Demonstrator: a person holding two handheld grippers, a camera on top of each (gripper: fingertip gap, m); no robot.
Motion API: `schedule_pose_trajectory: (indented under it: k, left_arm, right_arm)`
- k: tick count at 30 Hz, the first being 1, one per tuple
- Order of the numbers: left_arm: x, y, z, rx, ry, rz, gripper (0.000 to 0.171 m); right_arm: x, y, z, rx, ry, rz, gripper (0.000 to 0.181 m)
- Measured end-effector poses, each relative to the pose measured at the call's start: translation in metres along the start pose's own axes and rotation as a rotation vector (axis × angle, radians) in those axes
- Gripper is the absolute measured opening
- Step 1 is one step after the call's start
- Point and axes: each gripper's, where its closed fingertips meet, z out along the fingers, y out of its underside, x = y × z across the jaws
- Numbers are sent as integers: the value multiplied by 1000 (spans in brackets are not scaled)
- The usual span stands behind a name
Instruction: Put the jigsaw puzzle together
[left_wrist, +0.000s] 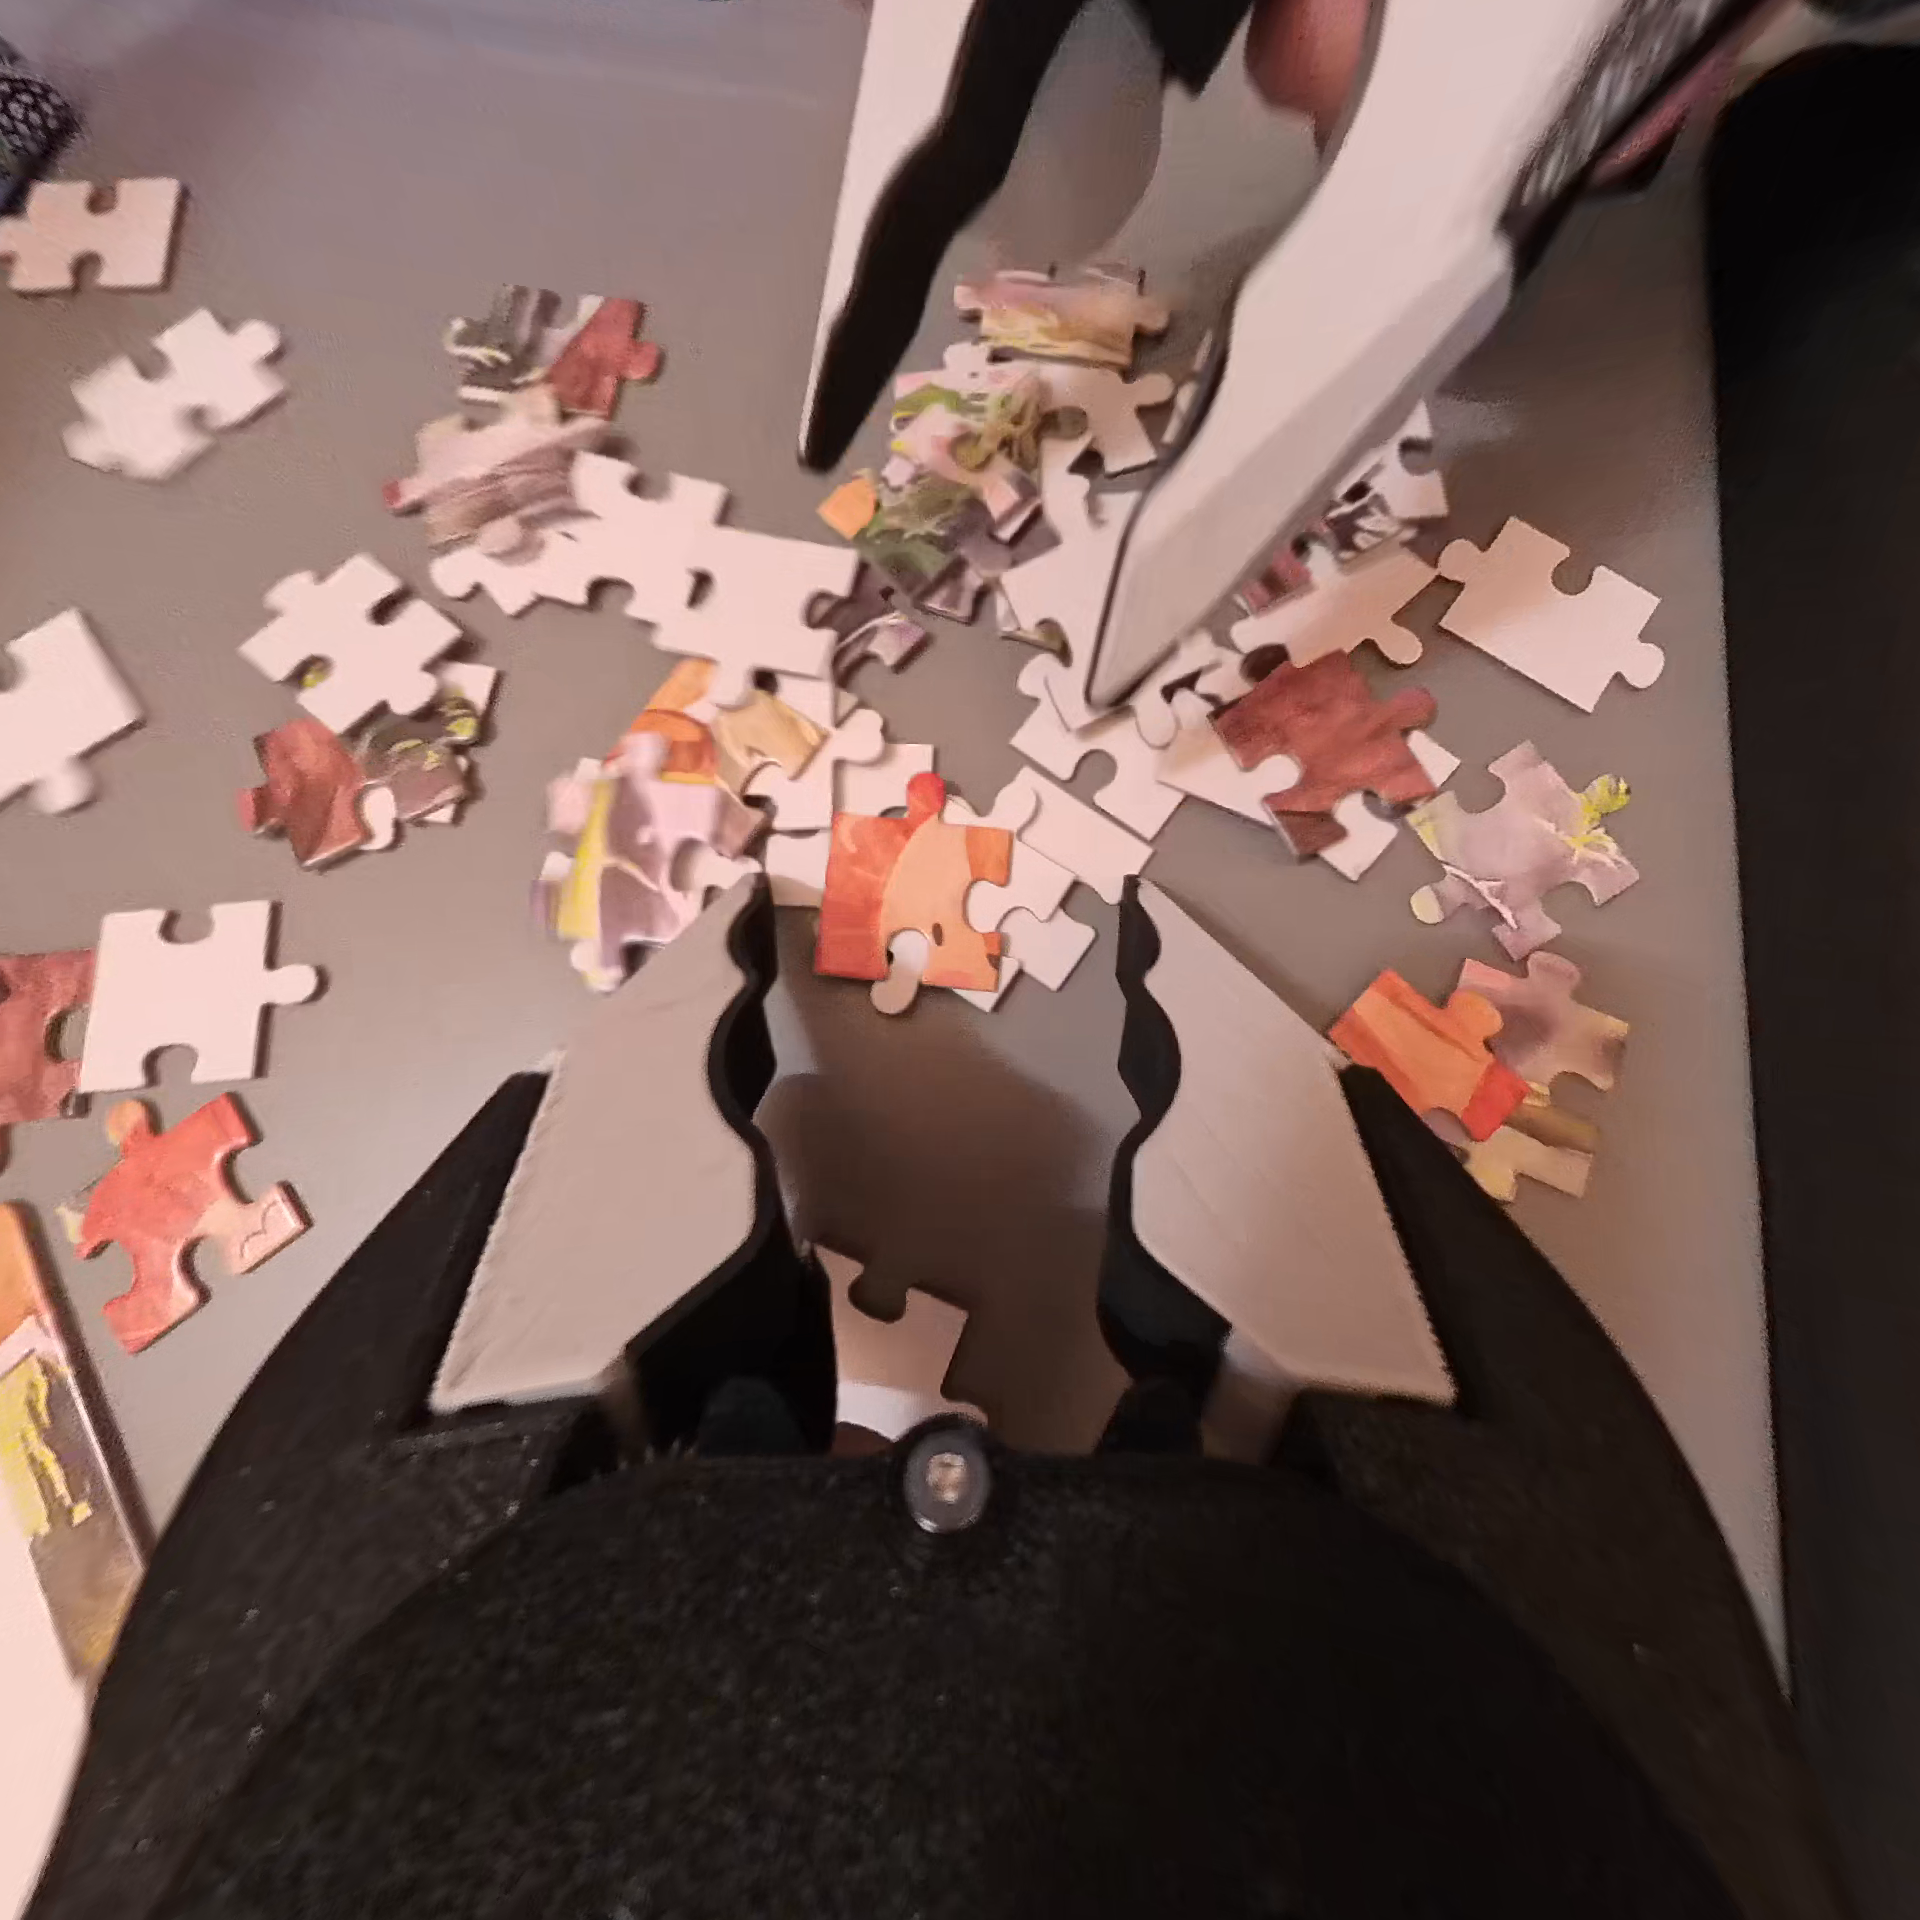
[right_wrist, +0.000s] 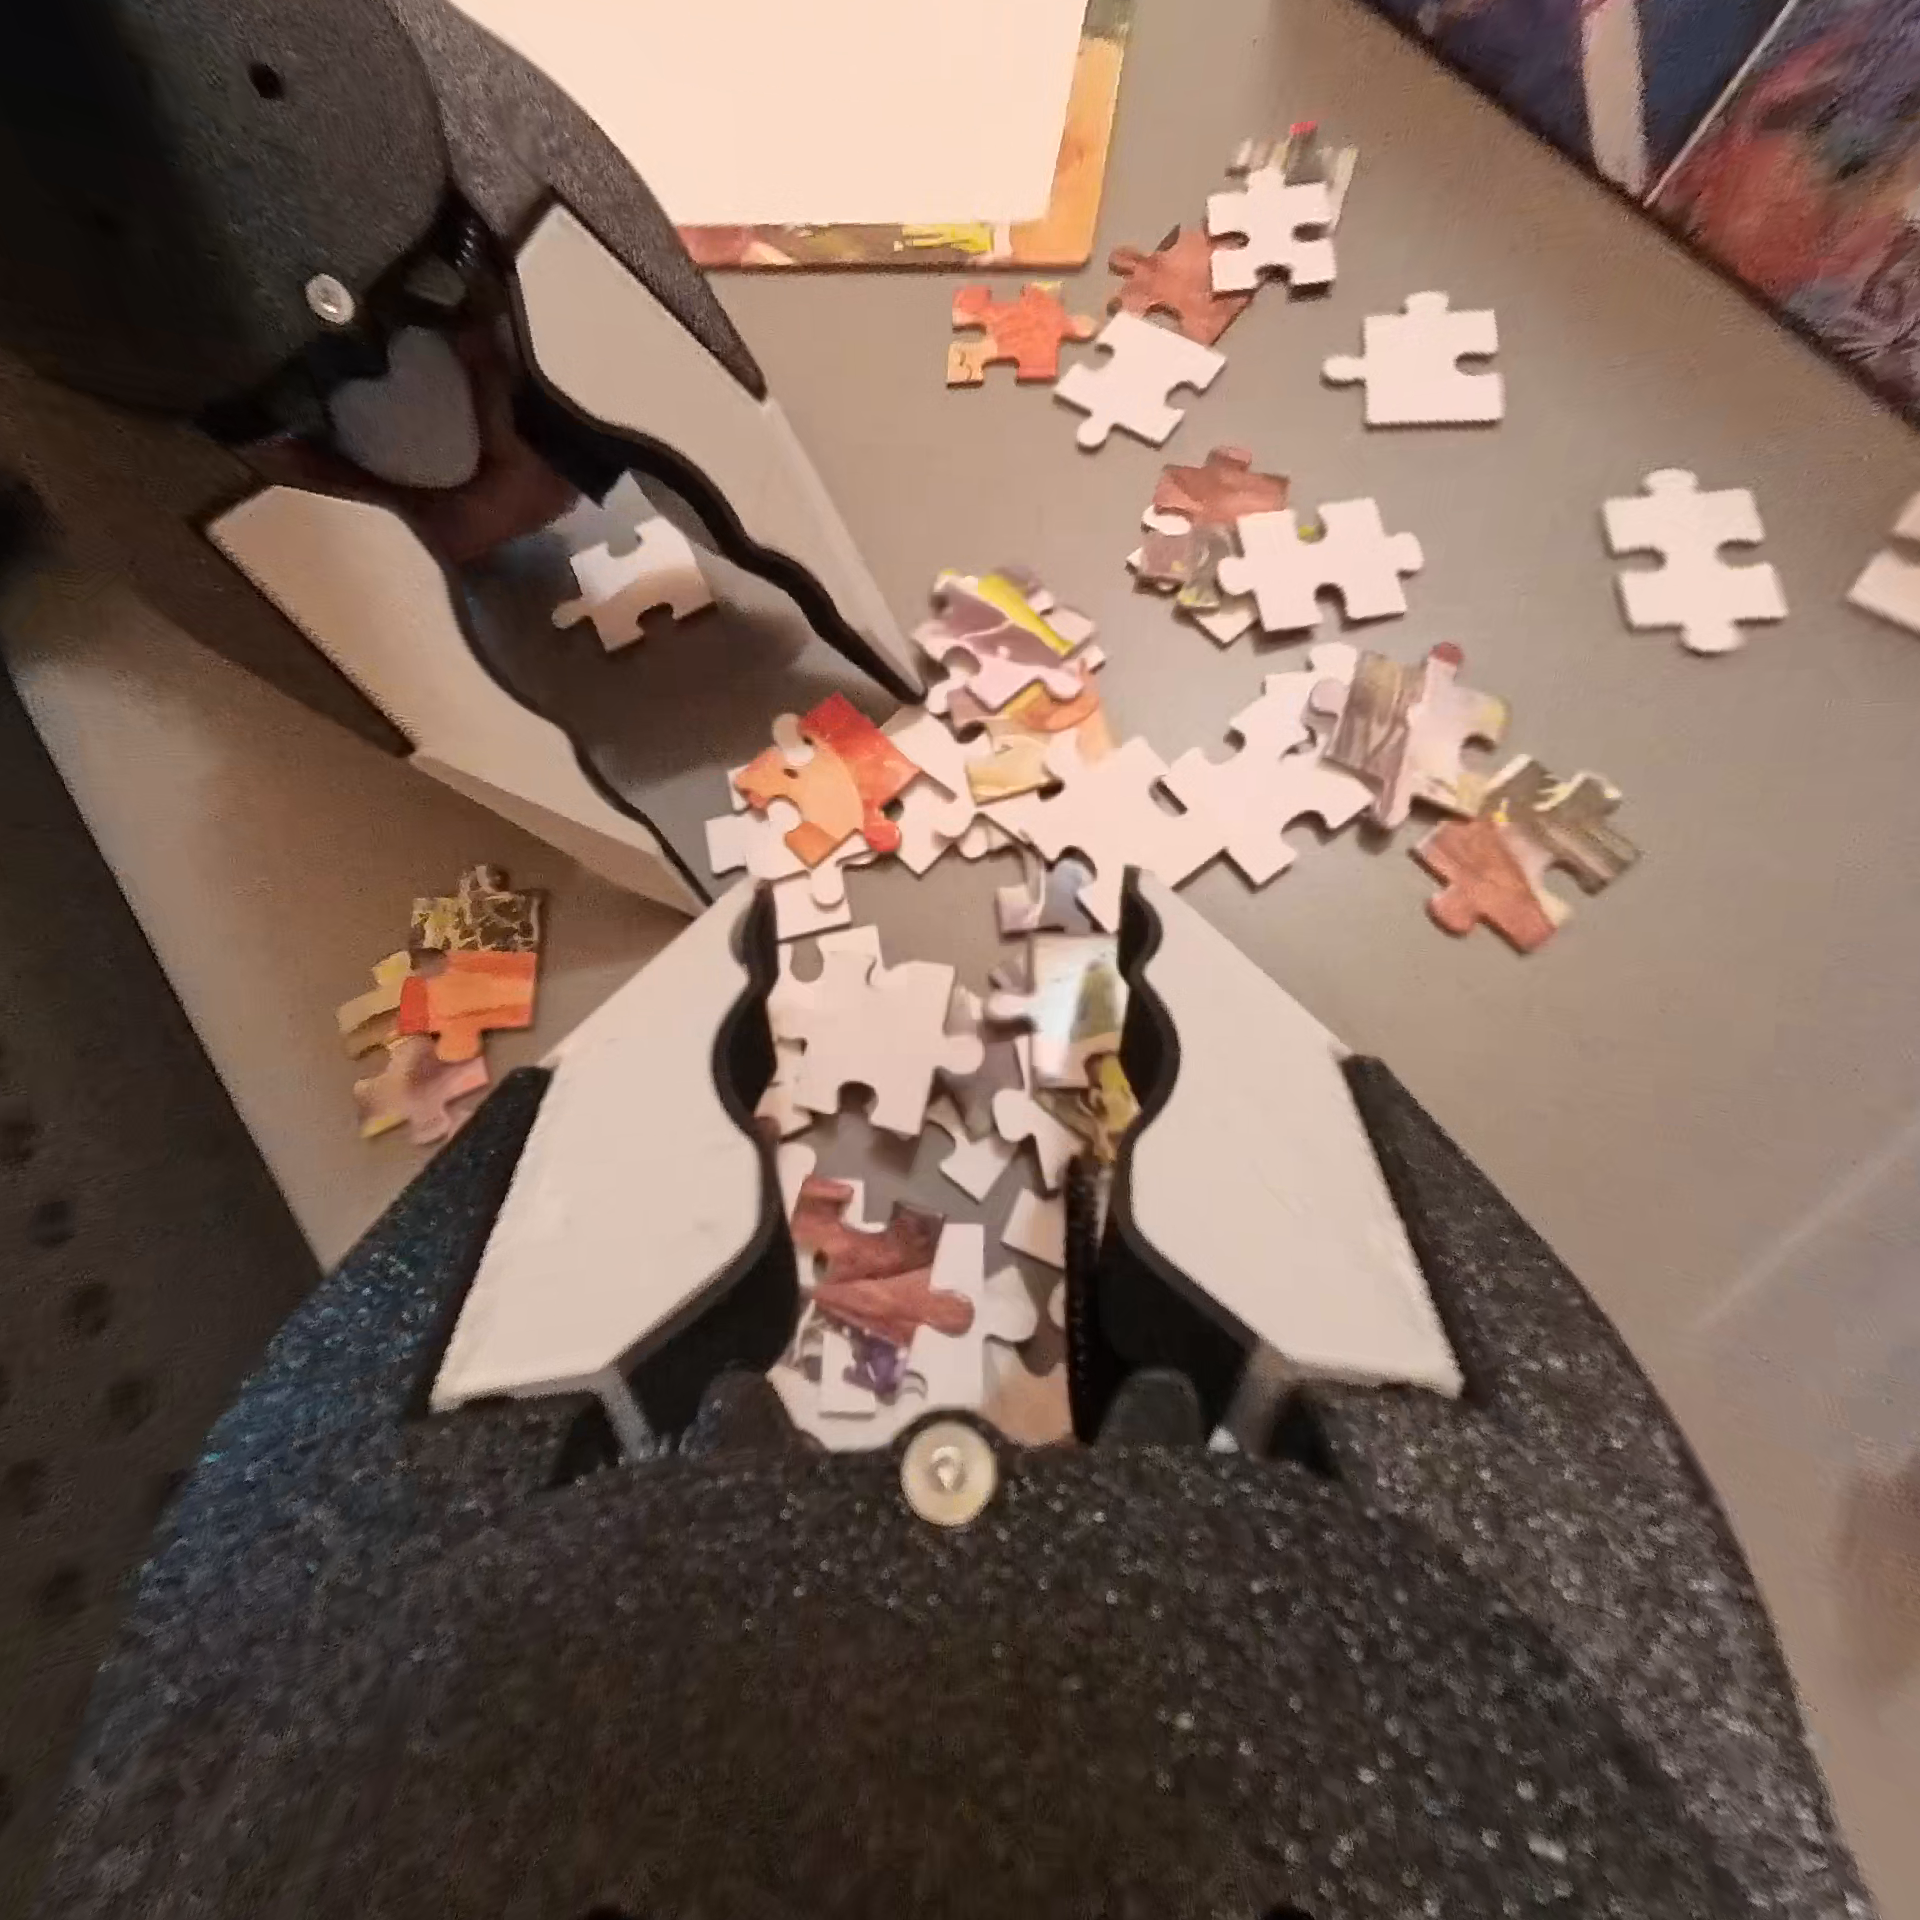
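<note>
Many jigsaw pieces lie loose on the grey table (left_wrist: 623, 156), some picture side up, some white side up. My left gripper (left_wrist: 943, 904) is open and empty, its tips on either side of an orange piece (left_wrist: 883, 883) at the near edge of the pile. My right gripper (right_wrist: 945, 894) is open and empty, low over the heaped pieces (right_wrist: 883, 1049). From the left wrist view it (left_wrist: 966, 571) comes in from the far side, one finger (left_wrist: 1143, 582) touching the pile. The puzzle tray (right_wrist: 1081, 156), white with a coloured border, lies beyond the left gripper (right_wrist: 805, 795).
A lone white piece (left_wrist: 894, 1330) lies under my left gripper. A stack of orange and yellow pieces (right_wrist: 447, 1008) sits near the table edge. Colourful boxes (right_wrist: 1766, 156) stand along one side. A dark drop-off (left_wrist: 1818, 935) borders the table. My hands' fingertips stand some 5 centimeters from each other. The left tips stand about 8 centimeters off the lone white piece (left_wrist: 894, 1330). Seen from the right wrist view (right_wrist: 631, 611) as well.
</note>
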Motion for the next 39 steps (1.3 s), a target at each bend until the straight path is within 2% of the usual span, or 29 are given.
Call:
schedule_pose_trajectory:
  k: [2, 5, 8, 10, 12, 14, 15, 18, 20, 21, 23, 25, 26, 28, 30, 31, 32, 33, 34, 35, 37, 39]
  left_arm:
    - [1, 1, -2, 15, 3, 8, 61]
    - [0, 4, -9, 33, -12, 12, 38]
    - [-3, -12, -29, 128, 31, -30, 49]
    - [-34, -26, -45, 185, -19, -105, 50]
    - [-93, -29, -54, 198, -155, -251, 50]
    - [-161, -15, -56, 149, -337, -429, 47]
    - [-184, -9, -53, 118, -394, -478, 44]
    - [-213, -14, -30, 88, -435, -523, 40]
    - [-226, -17, -16, 56, -494, -540, 41]
    - [-232, -17, -11, 50, -528, -560, 41]
    - [-234, -18, 0, 60, -531, -622, 41]
    - [-225, -16, 13, 56, -498, -650, 41]
    - [-223, -14, 15, 46, -515, -626, 36]
    - [-216, -16, 16, 39, -510, -592, 34]
    - [-203, -19, 19, 22, -455, -561, 35]
    - [-192, -22, 22, 13, -410, -520, 35]
    - [-179, -25, 25, 2, -365, -470, 35]
    - [-165, -27, 27, -14, -322, -420, 35]
    - [-147, -30, 29, -30, -247, -381, 32]
    - [-128, -31, 29, -41, -168, -350, 33]
    - [-108, -35, 21, -17, -100, -322, 33]
    - [-99, -37, 4, 51, -65, -353, 33]
  right_arm:
    - [6, 0, -22, 27, 48, -18, 56]
    - [25, 26, -56, -33, 145, -12, 48]
    - [42, 45, -83, -38, 218, 37, 50]
    - [53, 41, -88, 18, 253, 102, 58]
    - [62, 22, -77, 67, 269, 151, 58]
    - [81, -8, -53, 91, 338, 172, 65]
    - [93, -24, -39, 100, 378, 197, 65]
    - [138, -57, 5, 75, 496, 352, 66]
    - [176, -61, 25, 19, 603, 429, 66]
    - [186, -61, 37, 5, 599, 492, 67]
    - [200, -64, 56, 13, 566, 596, 69]
    - [214, -58, 64, -5, 603, 635, 66]
    - [220, -57, 63, 3, 642, 617, 57]
    - [220, -53, 63, -30, 667, 553, 51]
    - [206, -52, 64, -53, 615, 501, 48]
    - [192, -50, 65, -74, 557, 469, 32]
    - [177, -47, 63, -113, 509, 431, 35]
    - [165, -39, 56, -181, 494, 376, 27]
    - [142, -31, 52, -251, 400, 332, 1]
    - [125, -22, 45, -305, 356, 324, 1]
    - [113, -9, 26, -345, 366, 302, 17]
    - [114, -11, 12, -250, 394, 307, 17]
